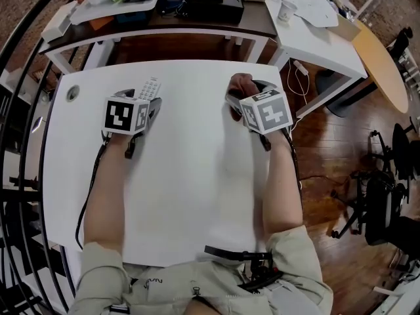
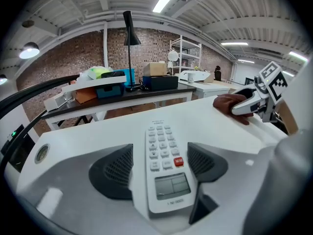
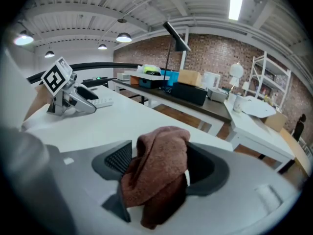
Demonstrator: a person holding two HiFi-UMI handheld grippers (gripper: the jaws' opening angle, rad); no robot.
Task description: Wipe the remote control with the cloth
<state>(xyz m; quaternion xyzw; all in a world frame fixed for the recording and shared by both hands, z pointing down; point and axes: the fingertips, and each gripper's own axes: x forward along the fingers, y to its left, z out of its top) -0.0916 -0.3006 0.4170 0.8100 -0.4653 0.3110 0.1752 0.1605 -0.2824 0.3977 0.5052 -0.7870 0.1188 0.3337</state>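
The white remote control (image 1: 150, 86) (image 2: 159, 141) lies on the white table (image 1: 197, 189), buttons up, between the jaws of my left gripper (image 1: 147, 101) (image 2: 160, 165). A thin strip of table shows between its left edge and the left pad (image 2: 115, 169), while the right pad sits close to its other edge; this gripper is open. My right gripper (image 1: 244, 98) (image 3: 161, 168) is shut on a bunched brown cloth (image 1: 241, 83) (image 3: 159, 175), low over the table to the right of the remote. Each gripper also shows at the side of the other's view.
A dark desk (image 1: 216, 25) crowded with boxes and trays stands just behind the table. A second white table (image 1: 321, 44) holding paper and a cup stands at the back right. A round port (image 1: 72, 93) sits near the table's left edge. Wooden floor and chairs lie to the right.
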